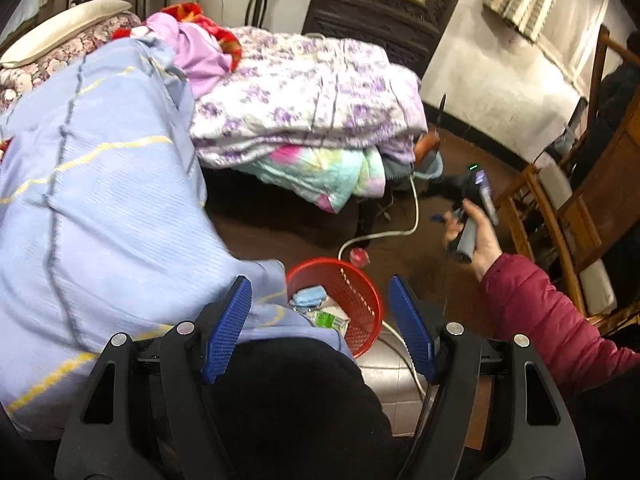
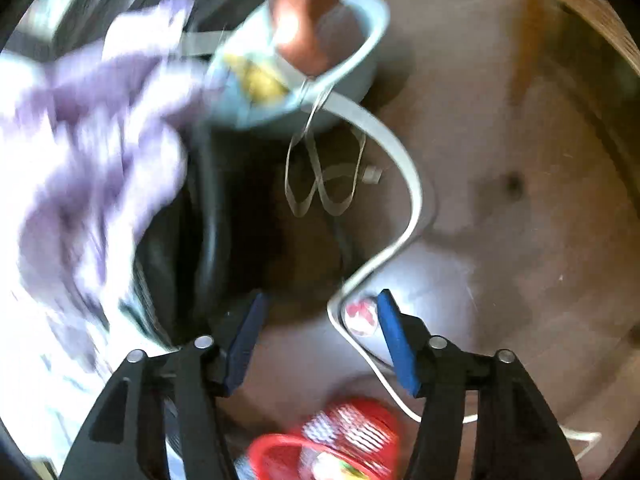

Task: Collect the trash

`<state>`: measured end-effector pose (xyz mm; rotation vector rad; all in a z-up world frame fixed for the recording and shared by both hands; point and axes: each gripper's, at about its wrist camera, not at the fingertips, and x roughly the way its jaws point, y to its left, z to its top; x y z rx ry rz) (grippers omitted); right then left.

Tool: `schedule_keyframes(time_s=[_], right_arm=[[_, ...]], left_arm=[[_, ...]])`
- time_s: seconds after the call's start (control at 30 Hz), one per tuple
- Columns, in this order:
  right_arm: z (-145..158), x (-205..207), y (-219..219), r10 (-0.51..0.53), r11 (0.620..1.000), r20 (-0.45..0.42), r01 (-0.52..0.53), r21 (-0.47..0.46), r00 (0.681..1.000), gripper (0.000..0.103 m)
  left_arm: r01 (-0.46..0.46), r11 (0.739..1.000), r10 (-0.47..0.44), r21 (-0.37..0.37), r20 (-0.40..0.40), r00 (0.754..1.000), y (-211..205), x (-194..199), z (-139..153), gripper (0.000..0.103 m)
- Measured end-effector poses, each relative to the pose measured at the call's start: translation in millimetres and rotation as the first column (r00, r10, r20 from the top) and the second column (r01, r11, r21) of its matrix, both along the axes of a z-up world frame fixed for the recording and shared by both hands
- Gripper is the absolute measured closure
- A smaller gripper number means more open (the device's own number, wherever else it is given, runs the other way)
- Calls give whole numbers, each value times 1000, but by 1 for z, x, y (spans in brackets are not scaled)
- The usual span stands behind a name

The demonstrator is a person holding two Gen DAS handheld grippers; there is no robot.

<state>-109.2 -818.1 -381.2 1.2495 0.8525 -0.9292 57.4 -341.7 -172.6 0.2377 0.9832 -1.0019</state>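
Note:
A red mesh basket (image 1: 362, 304) stands on the floor beside the bed, holding a blue crumpled item (image 1: 308, 295) and a white-and-green wrapper (image 1: 330, 319). My left gripper (image 1: 320, 285) hangs above it, open, with nothing between its blue pads. Just beyond the basket a small round red-and-white piece of trash (image 1: 359, 257) lies on the floor. In the blurred right wrist view that same piece (image 2: 360, 318) lies below, close to the right pad. My right gripper (image 2: 323, 295) is open and empty above the floor, with the basket (image 2: 340, 436) at the bottom edge.
A bed piled with blue and purple-flowered bedding (image 1: 304, 92) fills the left. A white cable (image 2: 412, 200) snakes over the brown floor. A pale blue basin (image 2: 320, 64) sits under the bed's end. Wooden chairs (image 1: 560, 216) stand to the right. A person's red sleeve (image 1: 532, 308) reaches in.

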Motion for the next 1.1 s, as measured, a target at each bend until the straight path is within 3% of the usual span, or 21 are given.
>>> schedule_keyframes(time_s=[0.1, 0.17, 0.27, 0.33, 0.43, 0.5, 0.57, 0.63, 0.8, 0.97, 1.1], right_arm=[[7, 2, -3, -77, 995, -13, 76, -69, 997, 48], [8, 3, -6, -101, 988, -78, 91, -121, 992, 47], [-32, 28, -10, 13, 1000, -165, -13, -3, 986, 49], [-56, 39, -4, 55, 998, -239, -53, 14, 970, 49], [-105, 31, 9, -22, 989, -195, 50, 142, 980, 49], [-147, 18, 18, -126, 947, -129, 158, 279, 984, 49], [-175, 20, 30, -113, 924, -141, 157, 348, 983, 49], [-192, 22, 42, -50, 933, -189, 114, 342, 981, 49], [-215, 26, 59, 7, 925, -179, 62, 374, 984, 48], [-213, 59, 61, 99, 950, -204, -32, 311, 974, 49], [-204, 65, 46, 75, 964, -233, -11, 265, 970, 49]], left_arm=[[-45, 999, 46, -22, 65, 997, 10, 12, 19, 34], [-71, 996, 75, -58, 72, 995, 16, 26, 34, 34], [-120, 988, 130, -97, 94, 987, 24, 46, 52, 34], [-156, 982, 168, -104, 109, 980, 27, 60, 58, 34], [-183, 978, 194, -97, 114, 974, 29, 77, 61, 34], [-192, 976, 203, -100, 111, 973, 32, 84, 60, 34], [-195, 975, 204, -103, 87, 975, 32, 92, 57, 34], [-192, 976, 199, -104, 68, 978, 29, 98, 54, 34], [-174, 980, 180, -100, 45, 983, 13, 103, 45, 34], [-144, 987, 147, -77, 29, 989, -8, 103, 35, 34], [-136, 988, 136, -75, -2, 991, -29, 114, 29, 34]])
